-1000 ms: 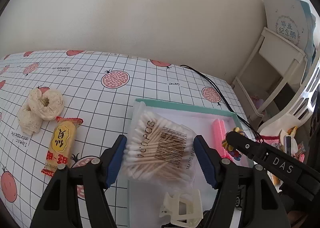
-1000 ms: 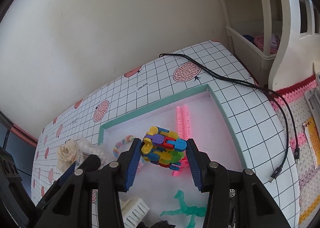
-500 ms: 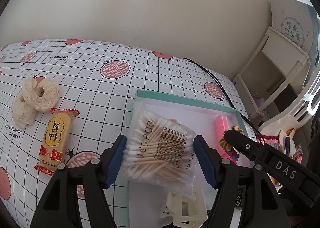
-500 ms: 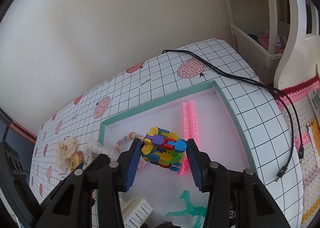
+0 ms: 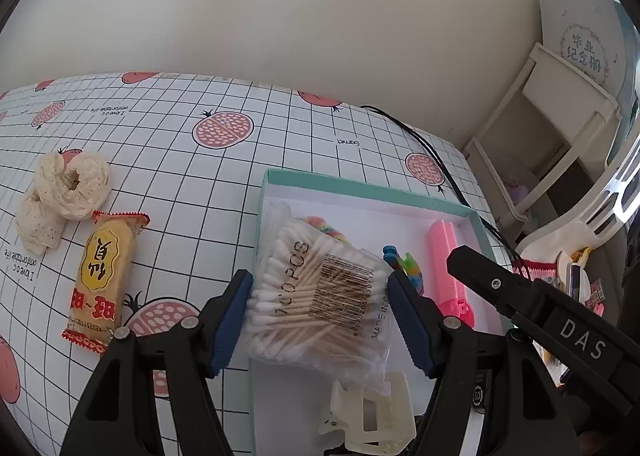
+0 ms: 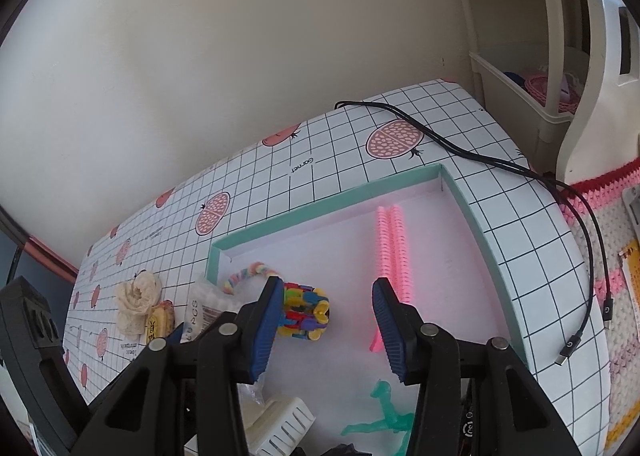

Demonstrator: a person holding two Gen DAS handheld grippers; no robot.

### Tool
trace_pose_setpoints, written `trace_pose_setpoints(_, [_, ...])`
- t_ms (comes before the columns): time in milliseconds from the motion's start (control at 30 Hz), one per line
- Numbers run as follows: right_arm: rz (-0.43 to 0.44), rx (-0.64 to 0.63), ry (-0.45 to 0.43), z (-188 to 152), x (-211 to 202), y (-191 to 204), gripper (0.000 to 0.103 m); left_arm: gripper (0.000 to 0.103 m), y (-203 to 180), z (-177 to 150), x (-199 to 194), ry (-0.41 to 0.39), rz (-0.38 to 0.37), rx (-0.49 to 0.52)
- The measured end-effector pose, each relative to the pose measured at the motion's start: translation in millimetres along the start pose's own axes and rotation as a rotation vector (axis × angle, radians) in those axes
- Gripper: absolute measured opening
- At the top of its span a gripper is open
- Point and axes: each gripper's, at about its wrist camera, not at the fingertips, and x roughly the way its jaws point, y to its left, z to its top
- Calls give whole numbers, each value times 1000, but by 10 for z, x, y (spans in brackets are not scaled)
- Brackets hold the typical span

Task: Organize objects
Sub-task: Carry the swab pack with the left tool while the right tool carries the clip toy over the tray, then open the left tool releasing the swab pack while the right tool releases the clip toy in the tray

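My left gripper (image 5: 320, 308) is shut on a clear bag of cotton swabs (image 5: 320, 292), held over the left edge of the teal-rimmed tray (image 5: 360, 186). My right gripper (image 6: 326, 320) stands open over the tray (image 6: 320, 204). A multicoloured block toy (image 6: 306, 312) lies on the tray floor beside its left finger, free of the pads. The same toy (image 5: 408, 268) peeks out behind the bag in the left wrist view. The swab bag (image 6: 200, 308) shows at the left of the right wrist view.
In the tray lie a pink comb-like piece (image 6: 392, 252), a rainbow bracelet (image 6: 244, 276), a green figure (image 6: 384, 412) and a white claw clip (image 5: 372, 416). A snack packet (image 5: 102, 280) and a lace scrunchie (image 5: 68, 188) lie left of the tray. A black cable (image 6: 520, 176) runs along the table's right edge.
My right gripper has opened and let go of the block toy, which now rests in the tray. The left gripper keeps its hold on the swab bag and has shifted slightly.
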Motion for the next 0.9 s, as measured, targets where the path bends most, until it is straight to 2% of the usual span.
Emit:
trace_pose_setpoints(333, [6,5,-9,22,-24,-8,50,72,13,36,-20,-2,0,-5])
trace_pose_setpoints(567, [13,4,-29,72,-104,13,50,72,137,153,-142,-19,4,-56])
trace_pose_setpoints(900, [-78,-7,22,138,-149,64,50,73,465,346,-381,-47,117,-136])
